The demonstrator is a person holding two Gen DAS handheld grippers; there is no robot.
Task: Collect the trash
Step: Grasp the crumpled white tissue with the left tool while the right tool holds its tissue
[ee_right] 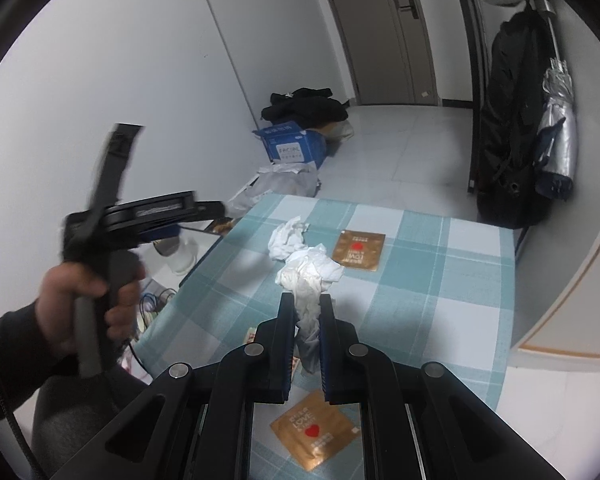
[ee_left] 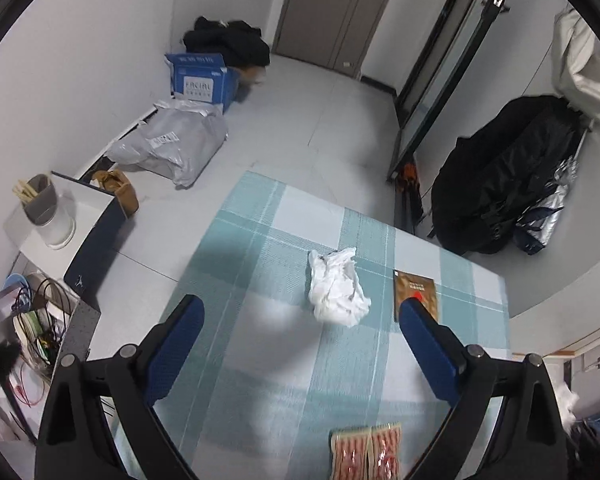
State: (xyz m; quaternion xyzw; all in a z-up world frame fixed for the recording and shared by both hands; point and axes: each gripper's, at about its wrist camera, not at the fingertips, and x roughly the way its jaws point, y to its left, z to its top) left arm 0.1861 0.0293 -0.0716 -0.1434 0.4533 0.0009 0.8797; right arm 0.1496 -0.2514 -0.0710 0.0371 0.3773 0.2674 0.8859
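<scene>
A crumpled white tissue (ee_right: 309,276) is being pinched between the nearly closed jaws of the right gripper (ee_right: 307,312), its bulk spilling out ahead of the fingertips above the checked teal tablecloth (ee_right: 420,300); this grip is being shown only by the right wrist view. A second crumpled tissue (ee_left: 337,286) is being left lying on the cloth, and in the left wrist view it is being framed between the widely parted blue fingers (ee_left: 180,344) of the left gripper (ee_left: 300,312), with nothing being held there. That left gripper (ee_right: 156,216) is being seen from the side in the right wrist view, blurred, its handle being gripped by a hand (ee_right: 80,304) in a dark sleeve beyond the table's left edge. Two gold-brown sachets are being shown by the right wrist view: one (ee_right: 358,250) just beside the second tissue (ee_right: 288,236), another (ee_right: 314,434) close under the gripper body. Only the far sachet (ee_left: 416,292) is being caught by the left wrist view, partly behind a fingertip, along with a red-striped packet (ee_left: 366,454) at the lower edge. A blue carton (ee_left: 202,80) and a grey plastic bag (ee_left: 172,144) are being seen on the floor by the wall.
</scene>
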